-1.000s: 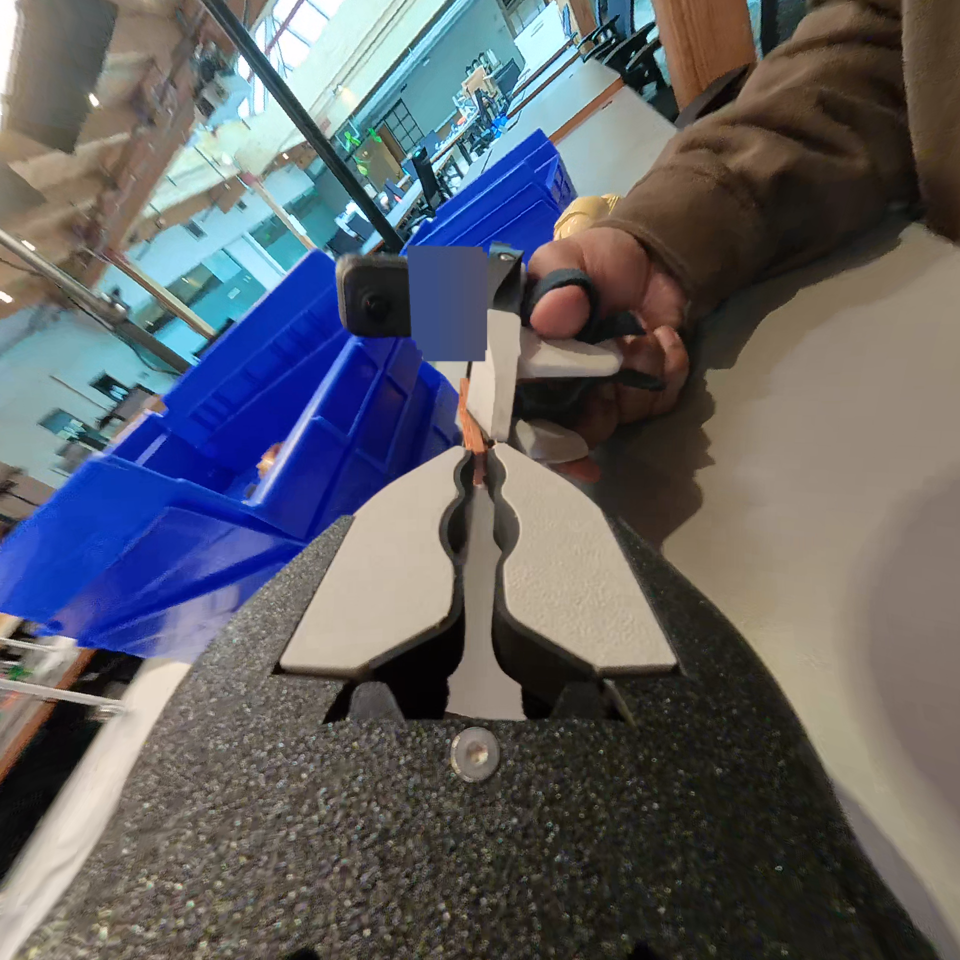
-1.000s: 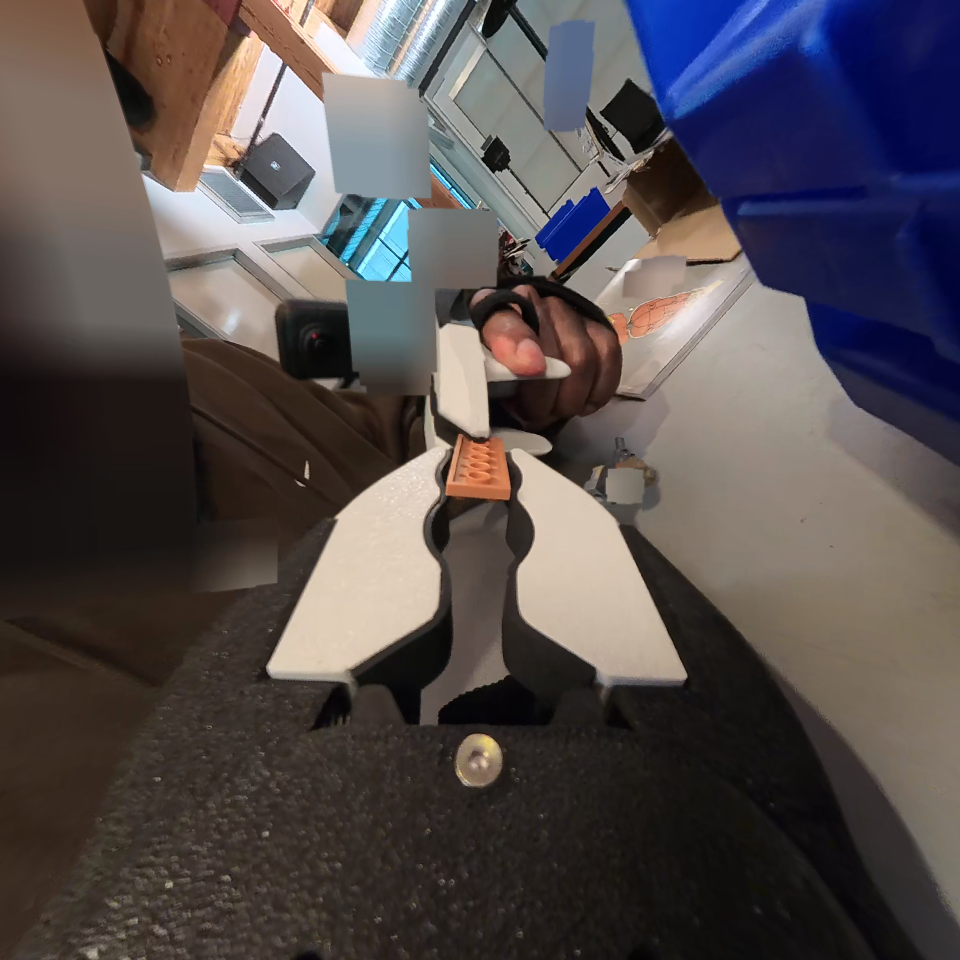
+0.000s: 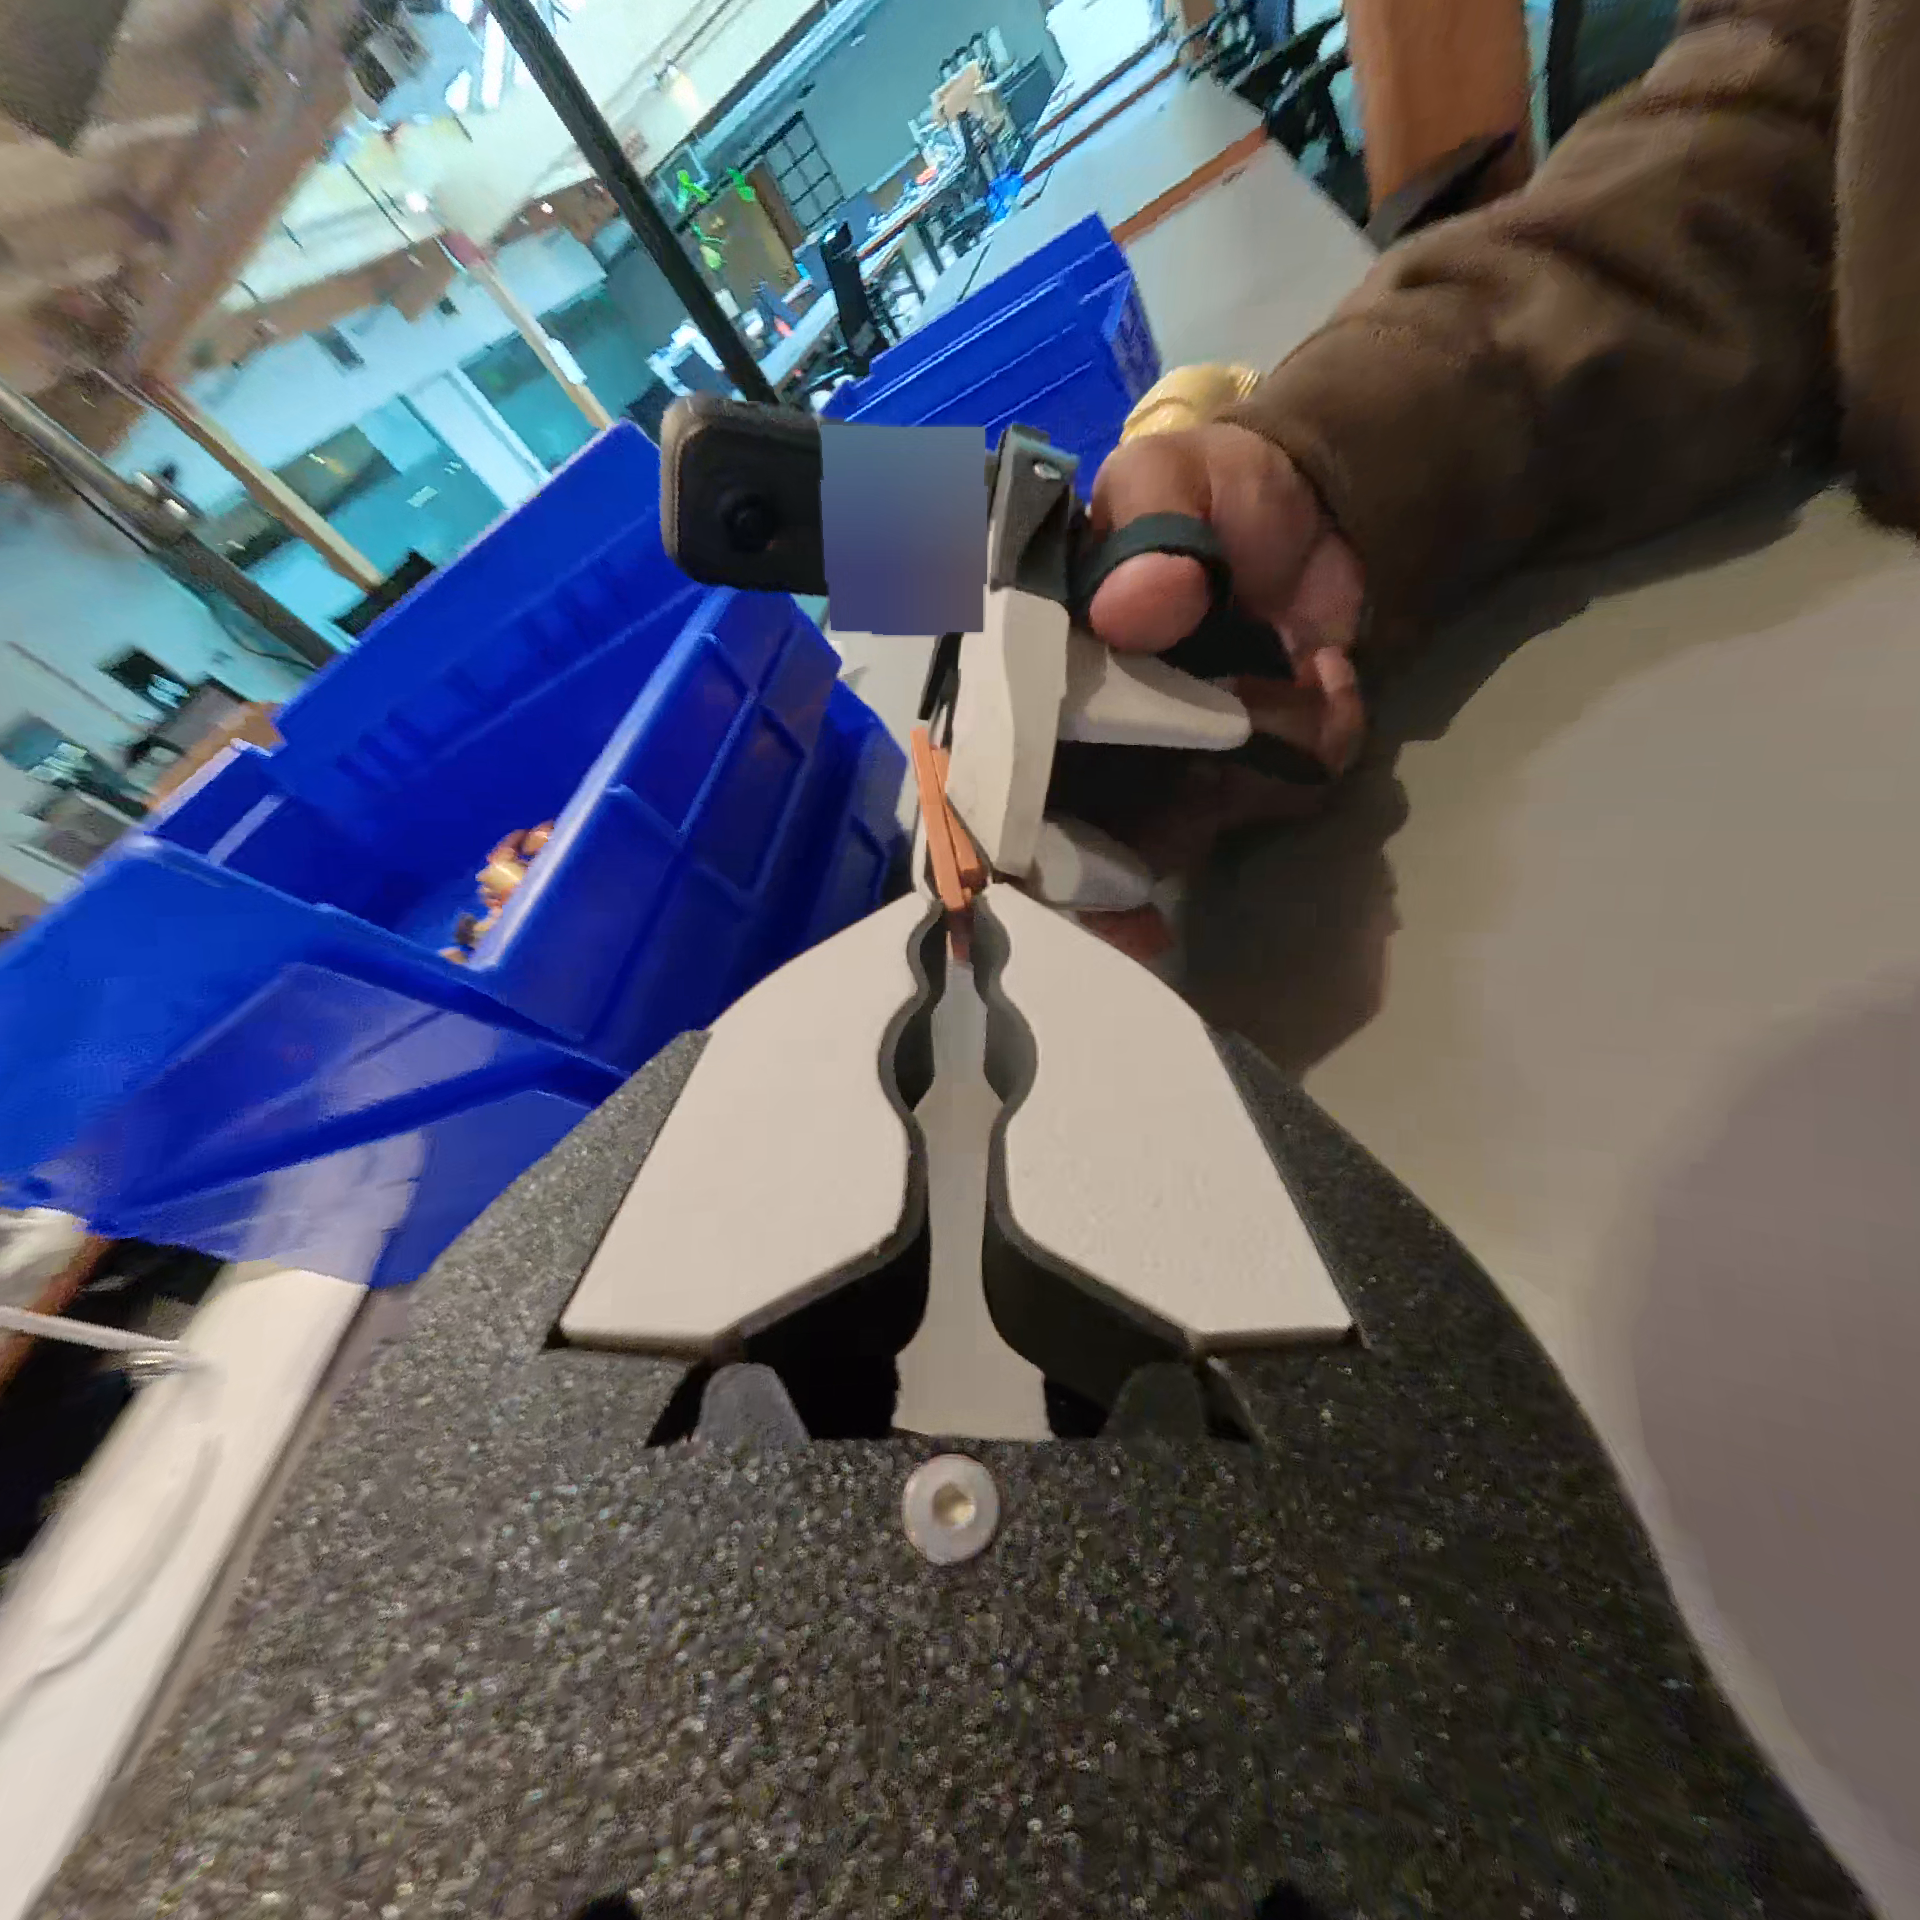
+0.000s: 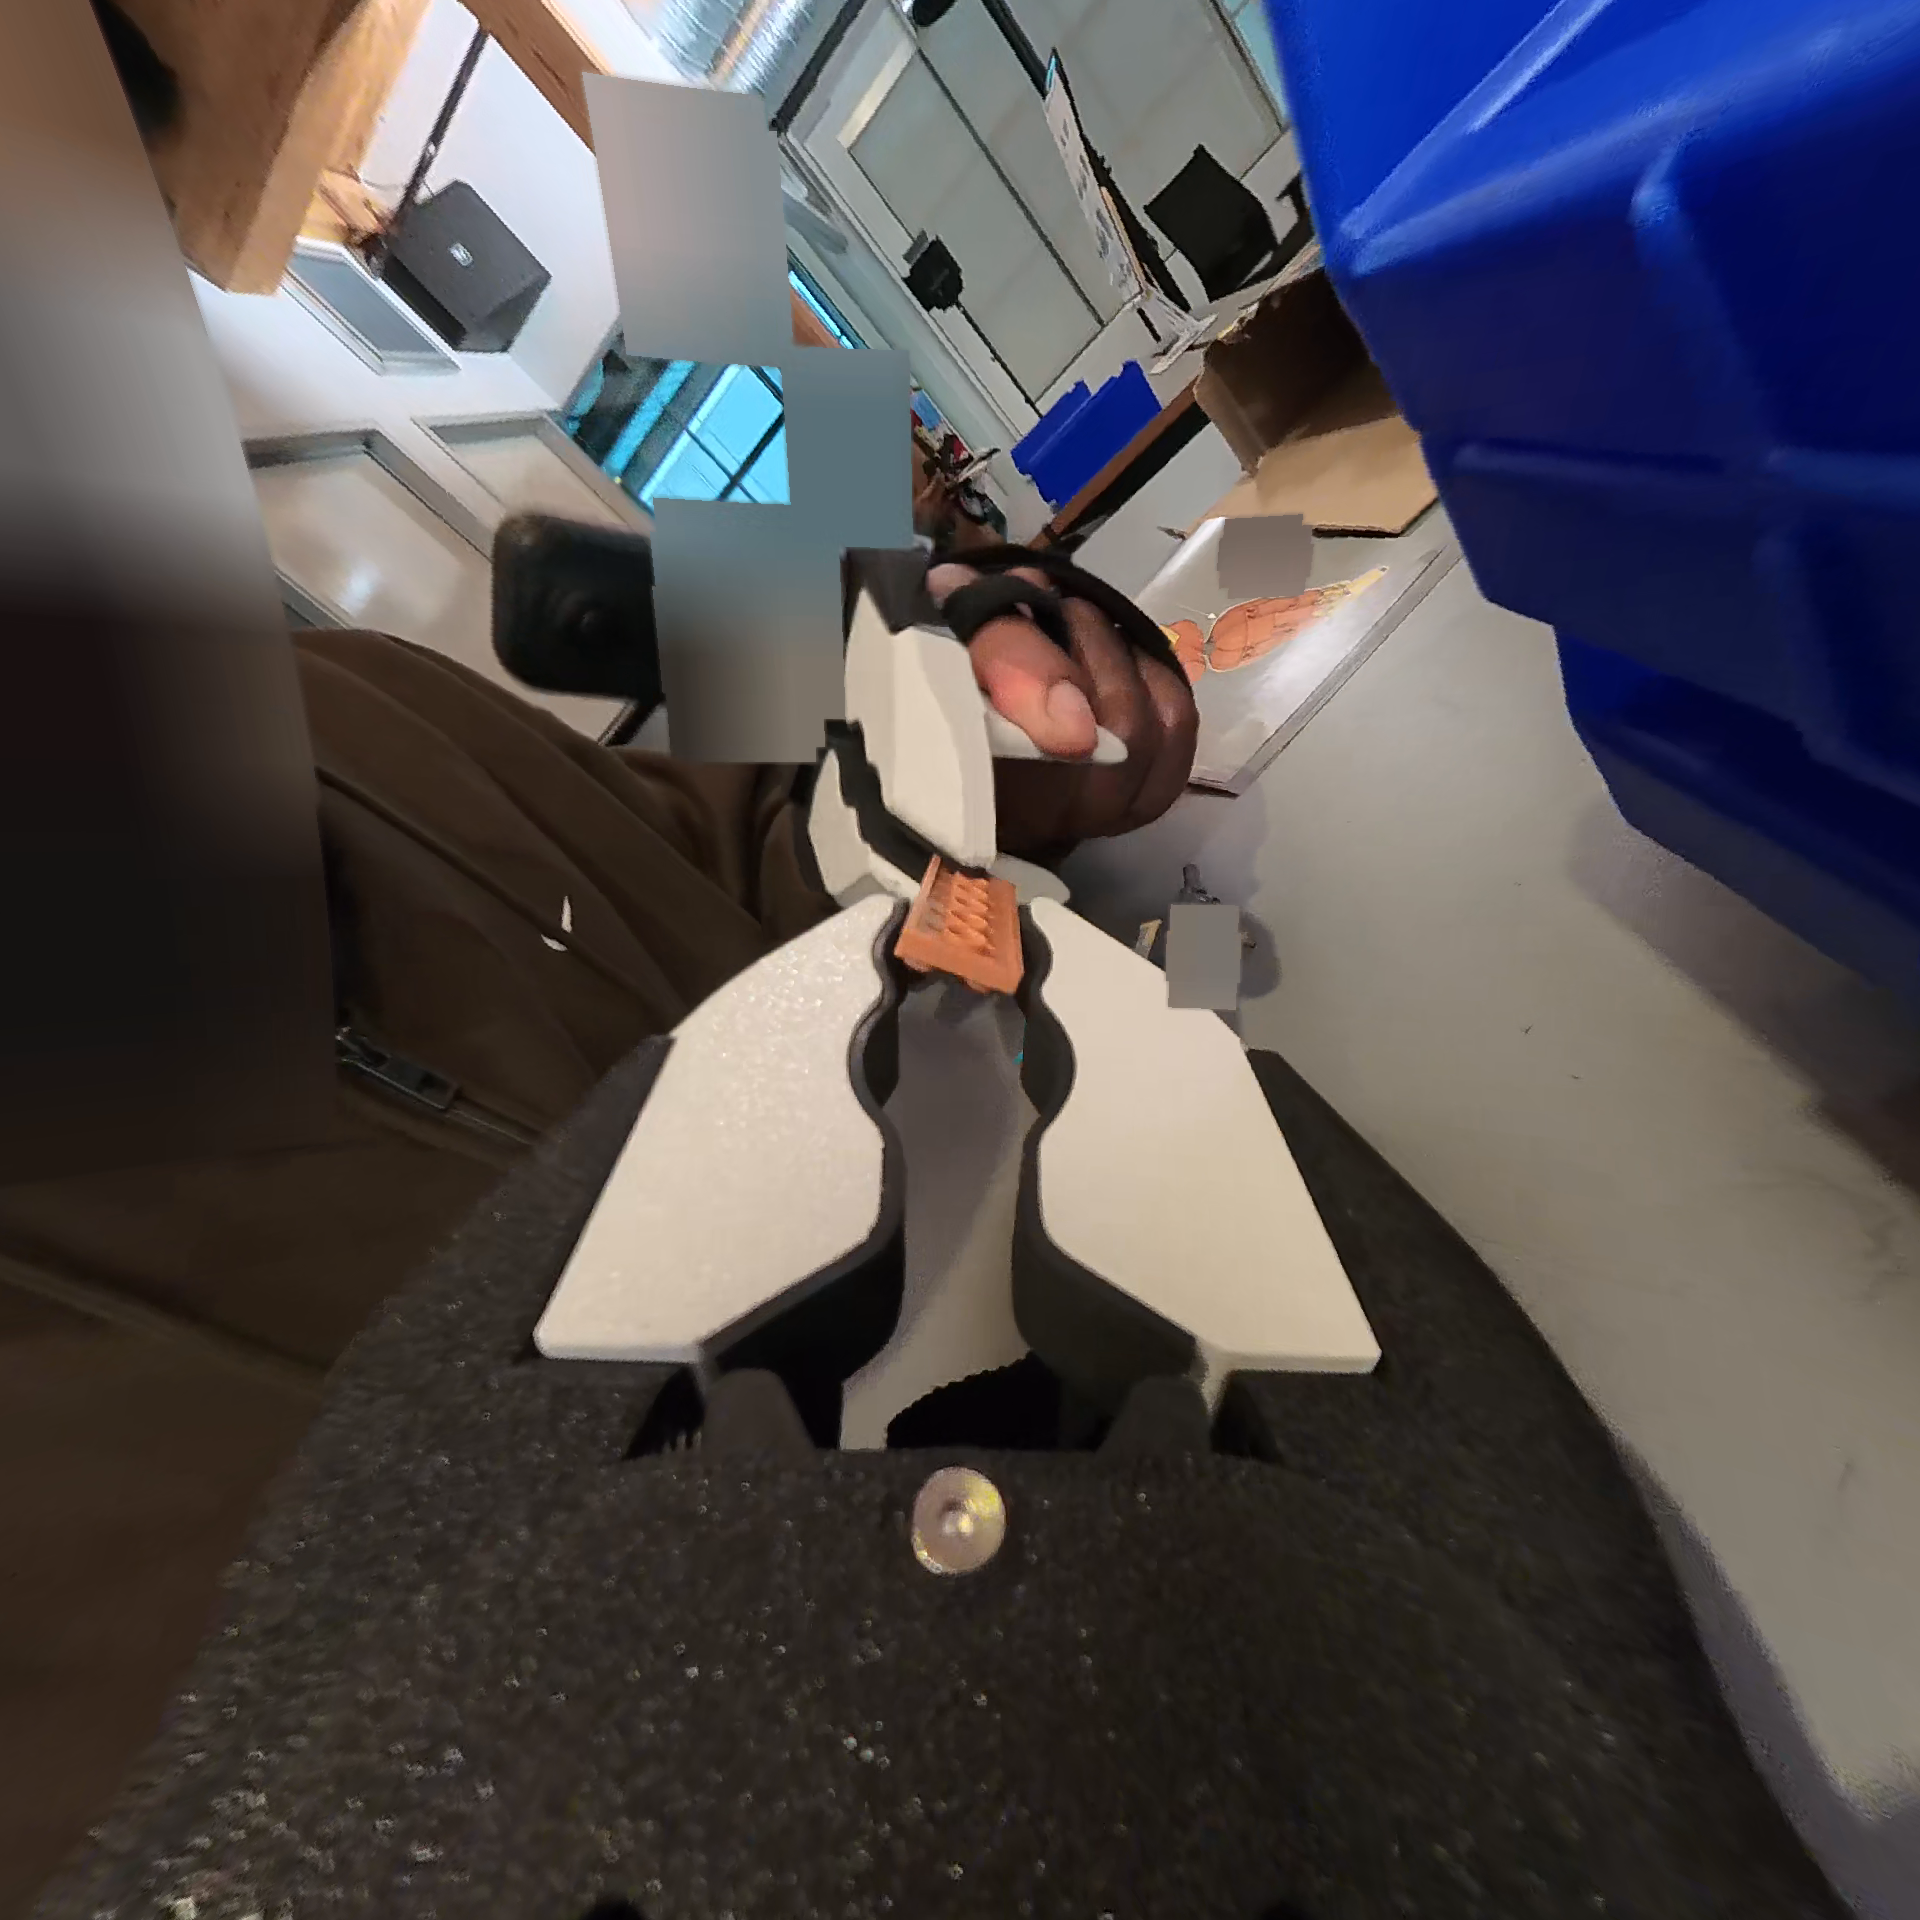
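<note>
The left gripper has its pale grey fingers pressed nearly together on the thin edge of an orange studded plate, which rises from the tips toward 12 o'clock in the left wrist view. The right gripper pinches what looks like the same piece by its two short sides, so its own view shows the broad face with rows of round sockets, seated between the fingertips at the middle of the frame. The two grippers meet nose to nose. In the left wrist view the right gripper comes in from 12 o'clock with its fingers on the plate, held by the person's right hand, thumb through a black strap, brown sleeve running off to 1 o'clock. In the right wrist view the left gripper comes down from 12 o'clock onto the plate's far edge, gripped by the left hand; whether two plates are joined there cannot be told. Blue plastic bins fill 9 to 10 o'clock in the left wrist view, one holding small brownish pieces; in the right wrist view a blue bin fills 1 to 2 o'clock. A grey tabletop lies beneath. At 1 o'clock in the right wrist view lies a printed sheet with an orange drawing; no writing on it can be read.
</note>
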The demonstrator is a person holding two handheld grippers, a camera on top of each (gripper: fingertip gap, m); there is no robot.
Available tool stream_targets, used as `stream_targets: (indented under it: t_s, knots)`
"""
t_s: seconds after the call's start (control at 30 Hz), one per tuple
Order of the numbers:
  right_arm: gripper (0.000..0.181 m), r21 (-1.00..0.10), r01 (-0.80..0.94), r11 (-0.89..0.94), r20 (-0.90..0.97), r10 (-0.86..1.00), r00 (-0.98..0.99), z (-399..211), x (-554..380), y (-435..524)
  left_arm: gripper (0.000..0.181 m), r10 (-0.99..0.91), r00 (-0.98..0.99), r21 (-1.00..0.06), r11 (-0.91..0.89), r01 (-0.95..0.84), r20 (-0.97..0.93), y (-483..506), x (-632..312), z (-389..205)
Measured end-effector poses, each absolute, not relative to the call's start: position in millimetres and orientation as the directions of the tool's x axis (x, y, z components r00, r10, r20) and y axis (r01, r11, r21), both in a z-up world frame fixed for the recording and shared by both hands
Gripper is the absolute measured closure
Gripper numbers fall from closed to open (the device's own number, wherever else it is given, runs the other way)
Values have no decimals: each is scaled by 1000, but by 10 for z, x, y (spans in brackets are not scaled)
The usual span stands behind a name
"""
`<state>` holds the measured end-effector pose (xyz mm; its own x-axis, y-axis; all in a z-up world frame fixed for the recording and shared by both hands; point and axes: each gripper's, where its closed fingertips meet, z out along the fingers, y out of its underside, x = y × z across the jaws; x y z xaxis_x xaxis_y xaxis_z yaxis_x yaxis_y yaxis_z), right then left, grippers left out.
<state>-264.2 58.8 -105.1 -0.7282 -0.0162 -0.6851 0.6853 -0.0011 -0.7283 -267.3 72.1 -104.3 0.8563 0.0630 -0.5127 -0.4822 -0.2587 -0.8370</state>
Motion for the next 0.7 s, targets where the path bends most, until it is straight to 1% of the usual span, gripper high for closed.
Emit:
stream_targets:
  t_s: [0.17, 0.27, 0.33, 0.4, 0.5, 0.7]
  knots:
    - [163, -682, 731, -33, -730, -27, -683, -1048, -2680, 590, 177, 96, 698, -683, -338, -647, -710, 733, -2698, -1062]
    - [163, -686, 726, -42, -726, -16, -687, -1051, -2694, 589, 177, 106, 657, -645, -359, -675, -746, 731, -2710, -1062]
    - [163, -707, 706, -40, -707, 10, -707, -1066, -2704, 586, 177, 102, 684, -668, -362, -651, -722, 727, -2721, -1079]
    - [163, -744, 668, -26, -668, 32, -743, -1076, -2697, 583, 177, 91, 734, -714, -341, -612, -673, 723, -2709, -1080]
    - [163, -797, 602, 37, -598, 81, -797, -1131, -2672, 575, 176, 32, 805, -765, -336, -549, -592, 706, -2677, -1134]
    - [163, -834, 525, 168, -515, 103, -851, -1251, -2576, 562, 175, -76, 914, -853, -335, -400, -399, 674, -2585, -1227]
